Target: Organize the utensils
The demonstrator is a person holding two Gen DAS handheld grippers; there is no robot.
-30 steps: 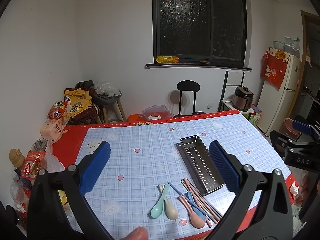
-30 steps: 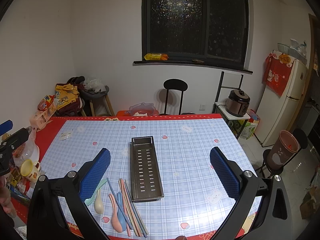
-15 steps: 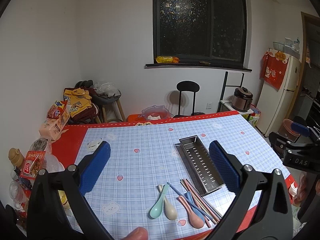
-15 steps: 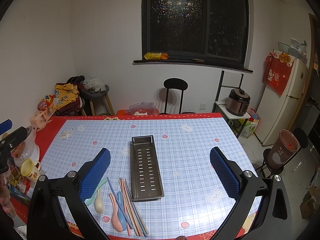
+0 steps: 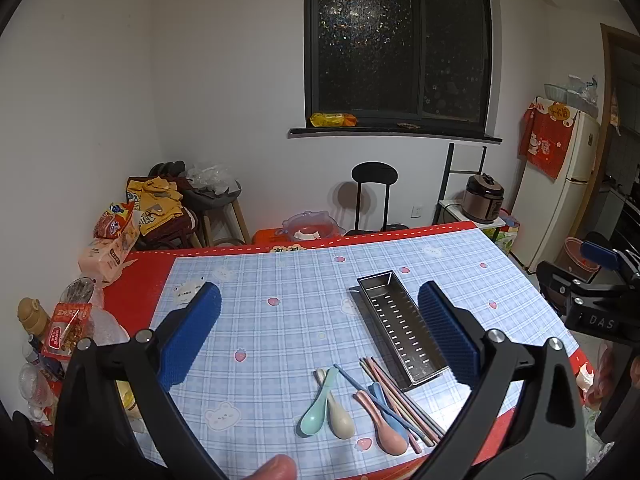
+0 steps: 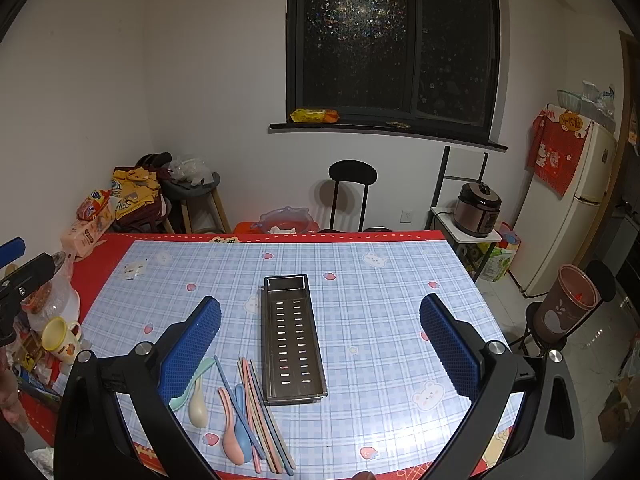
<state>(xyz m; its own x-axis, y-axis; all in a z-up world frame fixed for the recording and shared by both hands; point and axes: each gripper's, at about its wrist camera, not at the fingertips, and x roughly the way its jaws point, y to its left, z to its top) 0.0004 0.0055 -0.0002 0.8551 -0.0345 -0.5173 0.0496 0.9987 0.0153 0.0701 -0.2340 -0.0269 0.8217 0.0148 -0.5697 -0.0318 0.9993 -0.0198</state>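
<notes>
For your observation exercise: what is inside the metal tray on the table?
Nothing lies inside the metal tray: its slotted floor shows bare along its whole length. The spoons and chopsticks lie outside it, on the tablecloth. From the left camera, a finger covers part of one wall.

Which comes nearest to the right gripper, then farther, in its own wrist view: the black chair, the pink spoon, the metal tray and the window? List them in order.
1. Pink spoon: closest, on the table's near edge, toward the right gripper's left finger.
2. Metal tray: mid-table, between the fingers.
3. Black chair: behind the table's far edge.
4. Window: farthest, on the back wall.
</notes>
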